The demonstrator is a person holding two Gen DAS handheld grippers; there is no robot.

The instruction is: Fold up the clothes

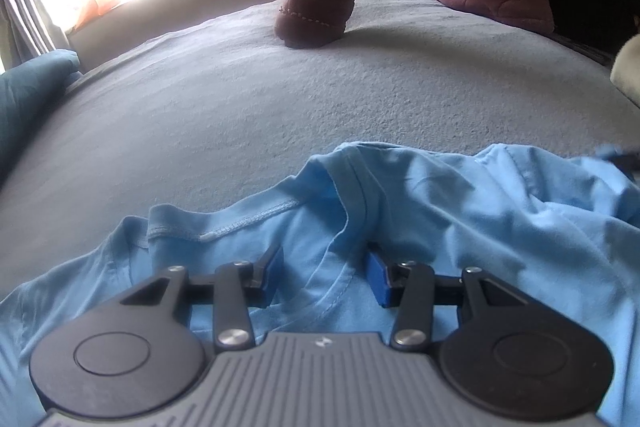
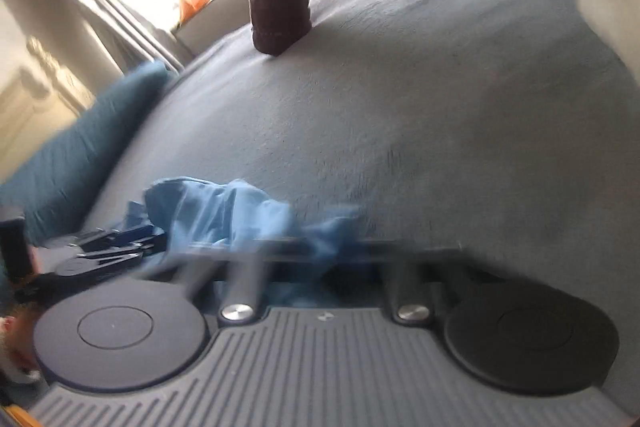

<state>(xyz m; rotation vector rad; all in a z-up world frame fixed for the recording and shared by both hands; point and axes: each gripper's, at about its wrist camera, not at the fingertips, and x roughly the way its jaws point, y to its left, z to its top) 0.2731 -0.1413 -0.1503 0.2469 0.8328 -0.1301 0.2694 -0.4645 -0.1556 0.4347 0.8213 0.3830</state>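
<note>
Left gripper (image 1: 326,277) fingers half open over the blue shirt (image 1: 440,211) collar, gripping nothing; right gripper (image 2: 320,259) shut, apparently pinching shirt; close left on collar, then tension evenly on bed (image 1: 280,99).

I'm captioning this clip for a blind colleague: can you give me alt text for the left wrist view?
The left gripper, jaws open, rests over a crumpled light blue T-shirt near its collar, on a grey bedcover. Beyond, the sleeve of a maroon quilted jacket touches the bed, against a bright window.
</note>
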